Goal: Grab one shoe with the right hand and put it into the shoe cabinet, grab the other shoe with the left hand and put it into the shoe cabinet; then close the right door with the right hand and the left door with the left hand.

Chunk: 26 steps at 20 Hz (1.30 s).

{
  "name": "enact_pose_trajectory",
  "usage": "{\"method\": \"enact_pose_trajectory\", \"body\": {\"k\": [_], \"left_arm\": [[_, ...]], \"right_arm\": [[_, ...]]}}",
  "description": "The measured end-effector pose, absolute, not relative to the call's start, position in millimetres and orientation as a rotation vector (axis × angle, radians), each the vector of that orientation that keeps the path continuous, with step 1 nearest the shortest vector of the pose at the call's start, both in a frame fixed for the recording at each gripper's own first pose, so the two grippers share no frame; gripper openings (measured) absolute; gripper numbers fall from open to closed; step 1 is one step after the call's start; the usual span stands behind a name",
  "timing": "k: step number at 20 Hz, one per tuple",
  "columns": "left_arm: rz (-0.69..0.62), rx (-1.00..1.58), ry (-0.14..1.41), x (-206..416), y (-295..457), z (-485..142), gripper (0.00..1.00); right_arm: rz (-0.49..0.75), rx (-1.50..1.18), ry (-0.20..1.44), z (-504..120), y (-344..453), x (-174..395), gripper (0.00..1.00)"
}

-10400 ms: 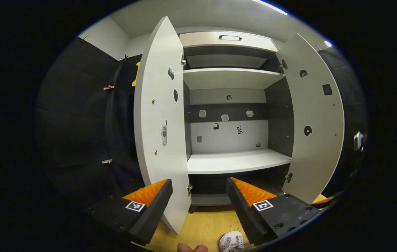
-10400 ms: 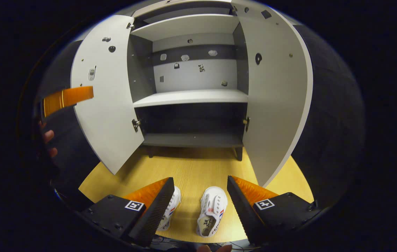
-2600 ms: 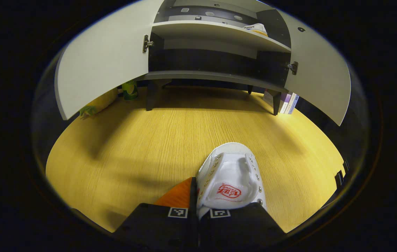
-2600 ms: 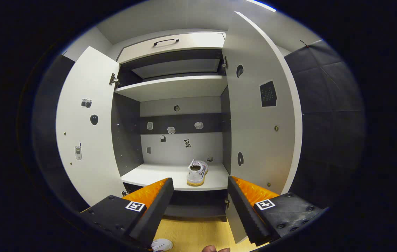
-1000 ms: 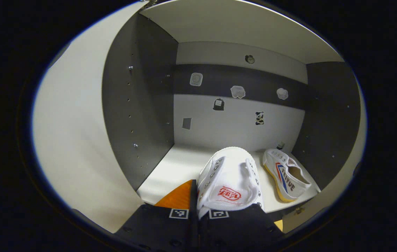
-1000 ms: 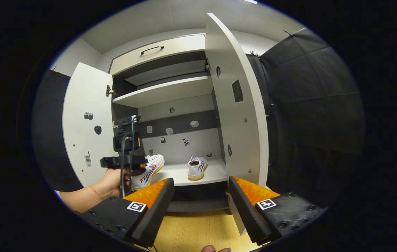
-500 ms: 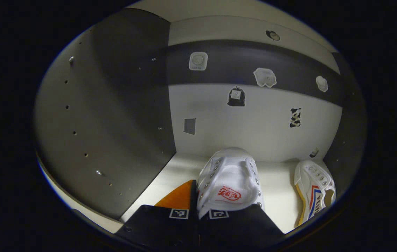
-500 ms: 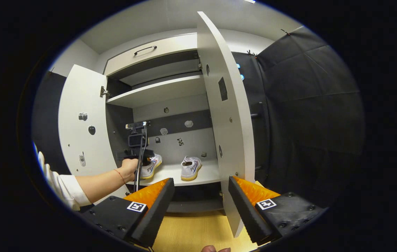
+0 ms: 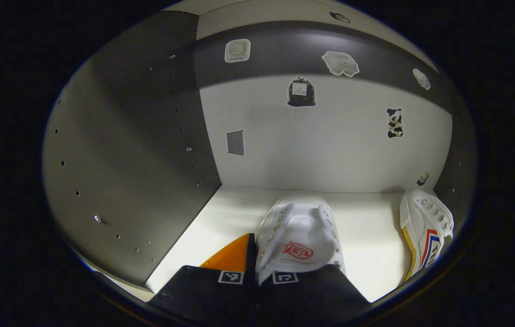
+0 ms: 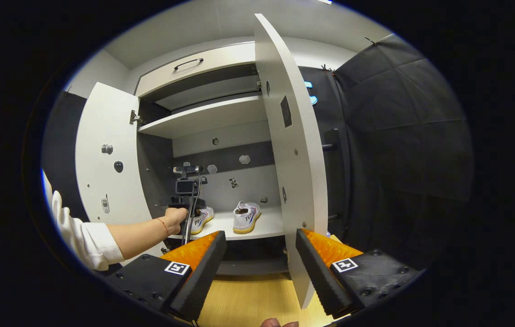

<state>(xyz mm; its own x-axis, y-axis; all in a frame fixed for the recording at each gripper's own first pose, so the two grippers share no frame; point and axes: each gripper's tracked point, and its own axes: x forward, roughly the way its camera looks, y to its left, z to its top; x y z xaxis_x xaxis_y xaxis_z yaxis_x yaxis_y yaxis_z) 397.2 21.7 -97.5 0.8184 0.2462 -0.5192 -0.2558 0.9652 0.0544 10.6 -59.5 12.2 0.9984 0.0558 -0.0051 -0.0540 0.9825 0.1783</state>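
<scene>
My left gripper (image 9: pixel 257 269) is shut on the heel of a white shoe (image 9: pixel 298 234) with a red logo on its tongue. The shoe points at the back wall, low over the white middle shelf (image 9: pixel 221 213) of the cabinet; I cannot tell if it touches. The other white shoe (image 9: pixel 426 229) lies on the same shelf to the right. In the right gripper view, a hand holds the left gripper (image 10: pixel 185 200) inside the cabinet with its shoe (image 10: pixel 203 218) beside the resting shoe (image 10: pixel 246 215). My right gripper (image 10: pixel 259 259) stands open and empty in front of the cabinet.
Both cabinet doors stand open: the left door (image 10: pixel 103 168) swung wide, the right door (image 10: pixel 296 159) edge-on just past my right finger. A sleeve and forearm (image 10: pixel 116 236) reach into the cabinet. A dark side wall (image 9: pixel 139 150) is close on the left. Wooden floor (image 10: pixel 248 299) lies below.
The left gripper has carried its shoe deeper into the cabinet and lower toward the shelf. The right gripper has stayed open, almost still.
</scene>
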Motion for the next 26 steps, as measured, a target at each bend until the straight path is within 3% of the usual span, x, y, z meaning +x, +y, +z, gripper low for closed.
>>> {"method": "enact_pose_trajectory", "body": {"k": [1,2,4,7,8,14,20,26], "left_arm": [[0.251,-0.034,0.551,396,19,-97,0.11],[0.243,-0.05,0.555,393,18,-96,0.21],[0.247,-0.046,0.56,387,21,-92,0.24],[0.252,-0.002,0.585,378,23,-87,0.41],[0.243,0.011,0.579,375,22,-84,0.5],[0.255,0.117,0.488,348,24,-54,0.77],[0.184,0.147,0.355,304,2,-18,0.9],[0.119,0.156,0.223,239,-18,25,0.96]], "right_arm": [[0.057,0.183,0.011,12,-59,10,0.98],[0.058,0.189,0.013,12,-59,10,0.98],[0.061,0.209,0.019,11,-59,9,0.98],[0.06,0.227,0.019,13,-59,11,0.98],[0.06,0.23,0.015,15,-59,11,0.98],[0.078,0.244,-0.006,24,-62,-3,0.98],[0.083,0.236,-0.005,27,-64,-9,0.98],[0.079,0.184,-0.011,36,-75,-18,0.98]]}}
